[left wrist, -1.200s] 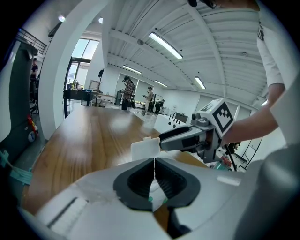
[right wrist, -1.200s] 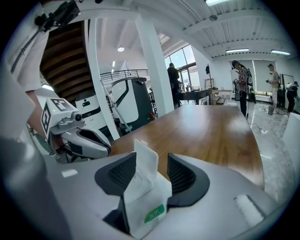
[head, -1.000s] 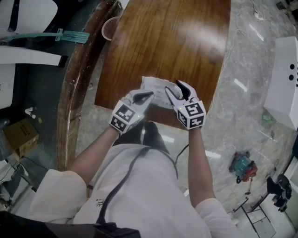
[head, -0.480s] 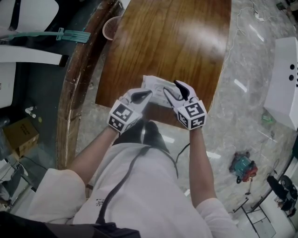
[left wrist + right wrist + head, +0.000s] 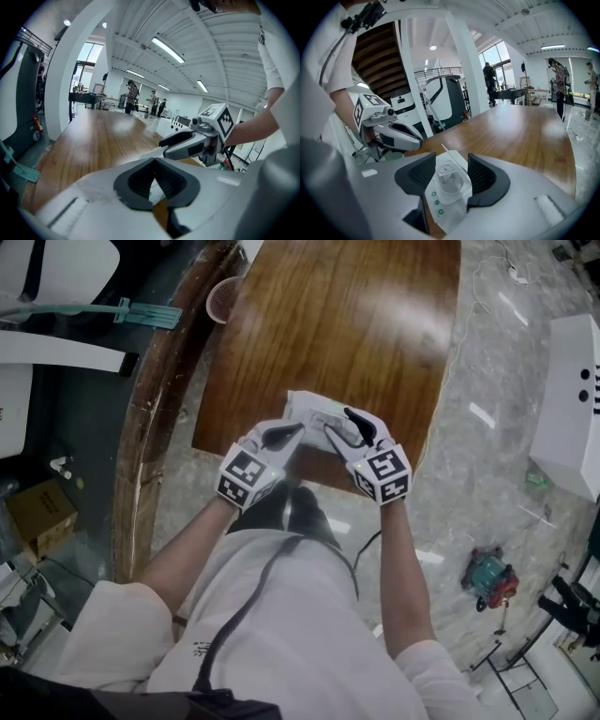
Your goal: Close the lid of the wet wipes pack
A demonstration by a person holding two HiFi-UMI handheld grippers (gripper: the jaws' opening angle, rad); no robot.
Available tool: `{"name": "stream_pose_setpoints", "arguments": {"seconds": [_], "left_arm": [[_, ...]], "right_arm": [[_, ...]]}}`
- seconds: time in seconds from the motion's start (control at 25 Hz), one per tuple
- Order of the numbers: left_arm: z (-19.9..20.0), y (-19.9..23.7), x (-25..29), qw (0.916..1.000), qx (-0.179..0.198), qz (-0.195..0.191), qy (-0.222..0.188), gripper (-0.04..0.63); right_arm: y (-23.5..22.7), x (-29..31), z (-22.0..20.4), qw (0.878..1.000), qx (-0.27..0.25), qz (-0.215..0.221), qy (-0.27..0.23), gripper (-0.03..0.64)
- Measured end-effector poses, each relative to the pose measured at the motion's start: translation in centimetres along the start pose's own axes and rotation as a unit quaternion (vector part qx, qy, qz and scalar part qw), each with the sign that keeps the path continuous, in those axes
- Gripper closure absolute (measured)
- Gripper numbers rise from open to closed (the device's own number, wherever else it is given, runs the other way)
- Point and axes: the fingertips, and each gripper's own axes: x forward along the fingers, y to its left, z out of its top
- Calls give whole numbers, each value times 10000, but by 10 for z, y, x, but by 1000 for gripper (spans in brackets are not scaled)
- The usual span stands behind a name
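Note:
The white wet wipes pack [image 5: 312, 414] lies near the front edge of the wooden table [image 5: 347, 324]. In the right gripper view its round dispensing opening [image 5: 450, 180] shows, with the lid flap [image 5: 449, 153] standing up behind it. My right gripper [image 5: 345, 429] is open, and its two pads sit on either side of the pack's [image 5: 443, 206] lid area. My left gripper [image 5: 286, 434] comes in from the left with its tips together at the pack's left edge. A sliver of the pack [image 5: 157, 192] shows between its pads. The left gripper [image 5: 396, 133] also appears in the right gripper view.
A small mesh basket [image 5: 223, 298] stands at the table's far left edge beside a curved wooden rail [image 5: 150, 399]. A white cabinet [image 5: 570, 409] and a red-and-teal tool [image 5: 487, 577] are on the floor to the right. A cardboard box [image 5: 37, 512] lies at the left.
My right gripper has shifted slightly left and forward over the pack. The left gripper has hardly moved.

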Motion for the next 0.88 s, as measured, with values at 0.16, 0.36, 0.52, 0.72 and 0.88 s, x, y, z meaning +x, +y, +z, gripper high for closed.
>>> {"name": "stream_pose_setpoints", "arguments": {"seconds": [0.16,0.36,0.52,0.72,0.88], "left_arm": [[5,-3,-4,10000,-7,52,-74,591],[-4,-7,-12,10000,19,72,-38,591],[-7,-11,-17,9999,-16,95,-42,591],[-12,-15,-24,9999,6,136,-23,591],[-11,-18,-28,9998,-11,161,-69,591]], "right_arm": [[6,-1,-6,9997,-189,38,168,407],[18,-1,-18,9975,-500,33,496,407],[25,1,-27,9962,-600,27,634,407],[31,0,-33,9953,-642,23,724,407],[35,2,-39,9946,-664,41,801,408]]}}
